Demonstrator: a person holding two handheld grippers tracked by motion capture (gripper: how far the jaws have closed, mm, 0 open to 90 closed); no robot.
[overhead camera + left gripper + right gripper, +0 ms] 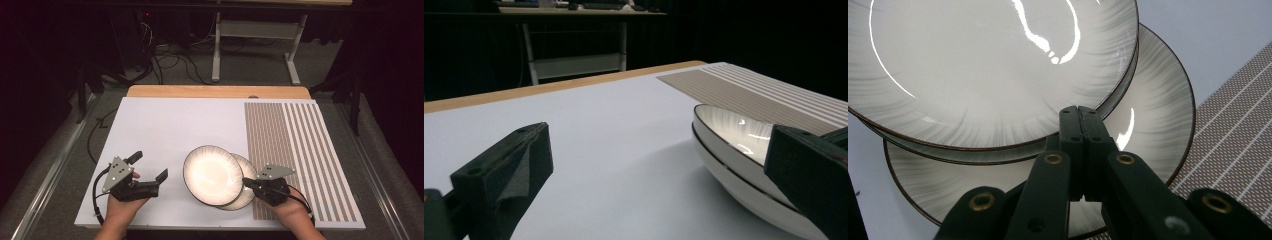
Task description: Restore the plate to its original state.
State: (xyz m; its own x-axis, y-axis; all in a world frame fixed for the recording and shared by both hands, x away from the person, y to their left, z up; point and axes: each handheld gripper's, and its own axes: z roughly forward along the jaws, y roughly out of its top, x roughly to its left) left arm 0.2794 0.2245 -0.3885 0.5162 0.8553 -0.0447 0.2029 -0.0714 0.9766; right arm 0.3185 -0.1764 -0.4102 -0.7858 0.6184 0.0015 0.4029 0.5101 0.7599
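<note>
A pale plate with grey streaks and a dark rim [212, 175] lies stacked off-centre on a like plate [248, 196] near the front of the white board. In the right gripper view the upper plate [988, 65] shows a second rim just beneath it, above the lower plate [1153, 115]. My right gripper [246, 182] is shut, jaws pressed together. Its tips [1080, 112] sit at the upper plate's near rim, over the lower plate. My left gripper [149, 166] stands wide open left of the plates with nothing between its jaws. The plate stack [729, 127] lies just beyond its right jaw.
A brown and white striped placemat [295, 150] covers the right part of the white board [165, 125]. A wooden table edge [215, 91] runs along the back. Beyond it stand white table legs [216, 50] and loose cables on the floor.
</note>
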